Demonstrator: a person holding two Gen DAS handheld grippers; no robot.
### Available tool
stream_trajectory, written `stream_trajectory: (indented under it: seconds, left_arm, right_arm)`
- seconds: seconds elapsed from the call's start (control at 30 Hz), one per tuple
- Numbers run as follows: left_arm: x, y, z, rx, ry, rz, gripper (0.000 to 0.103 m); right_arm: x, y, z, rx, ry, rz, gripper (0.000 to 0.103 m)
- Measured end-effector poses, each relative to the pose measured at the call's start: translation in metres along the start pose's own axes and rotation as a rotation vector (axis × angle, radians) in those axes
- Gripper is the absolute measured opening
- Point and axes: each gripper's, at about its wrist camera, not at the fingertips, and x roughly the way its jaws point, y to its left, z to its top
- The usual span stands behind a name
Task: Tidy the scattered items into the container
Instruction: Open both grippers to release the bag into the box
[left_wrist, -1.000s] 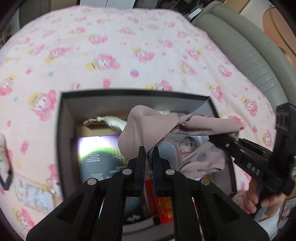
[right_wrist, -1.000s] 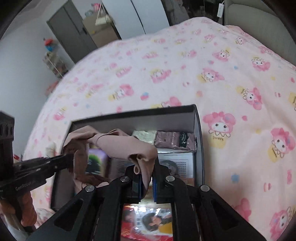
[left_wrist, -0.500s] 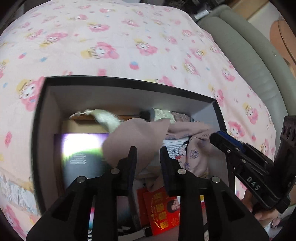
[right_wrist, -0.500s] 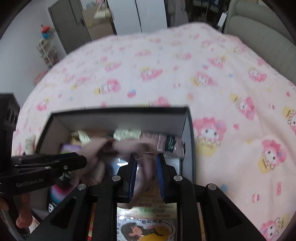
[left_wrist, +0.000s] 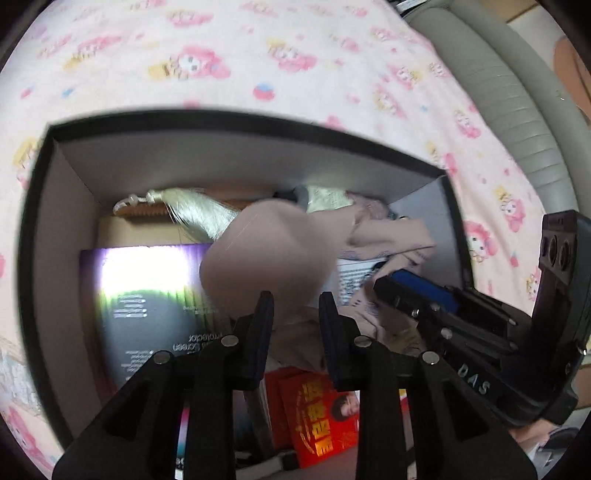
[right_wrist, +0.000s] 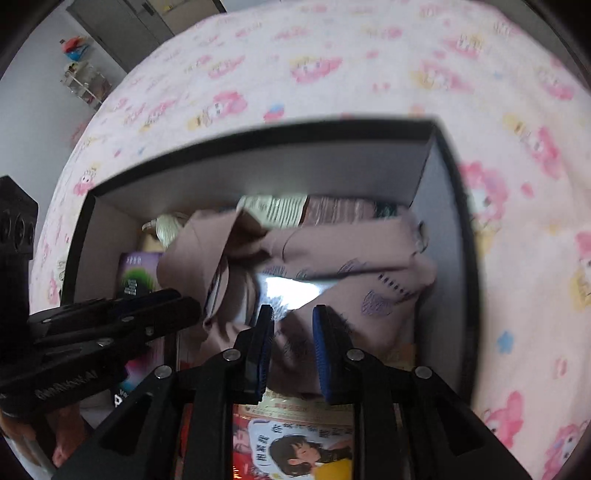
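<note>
Bed with pink cartoon-print sheet (right_wrist: 332, 66) under a black box (left_wrist: 236, 122); grey padded headboard (left_wrist: 509, 110) to one side, wardrobe doors (right_wrist: 122, 22) far off. Left gripper (left_wrist: 293, 306) and right gripper (right_wrist: 291, 317) both point down into the box, jaws slightly apart, pads not pressing on anything. Beige cloth (right_wrist: 332, 254) lies loose in the box, part between each pair of jaws, draped over the purple packet (left_wrist: 147, 291) and red card (left_wrist: 317, 413); blur hides possible contact. Box walls close around both grippers.
</note>
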Motion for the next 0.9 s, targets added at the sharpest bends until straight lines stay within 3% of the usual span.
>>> stream_trajectory:
  seconds: [0.13,0.27,0.37,0.6,0.67,0.73,0.9]
  left_arm:
    - [-0.009,-0.004,-0.013,0.056,0.028,0.015,0.024]
    - [0.009,-0.005,-0.007,0.088,0.101,0.044,0.024]
    - [0.024,-0.006,0.000,0.092,0.120,0.041,0.024]
    - [0.030,-0.009,0.024,0.051,0.067,0.038,0.024]
    - [0.021,-0.011,0.019,0.049,0.059,-0.003,0.022]
    - [0.014,-0.007,0.012,0.052,0.067,-0.044,0.022]
    - [0.017,0.000,-0.002,0.038,0.115,-0.034,0.022]
  right_arm:
    - [-0.023,-0.007,-0.003,0.003,-0.051,0.026,0.018]
    - [-0.016,-0.012,-0.004,0.025,0.012,0.103,0.018]
    - [-0.012,-0.006,-0.007,0.003,0.036,0.094,0.018]
    - [-0.010,-0.003,-0.009,-0.003,0.010,0.067,0.018]
    - [-0.020,-0.004,-0.009,0.000,-0.032,0.059,0.018]
    - [-0.031,-0.006,-0.013,-0.006,-0.043,0.103,0.018]
    - [-0.012,0.009,-0.027,-0.079,0.102,0.189,0.018]
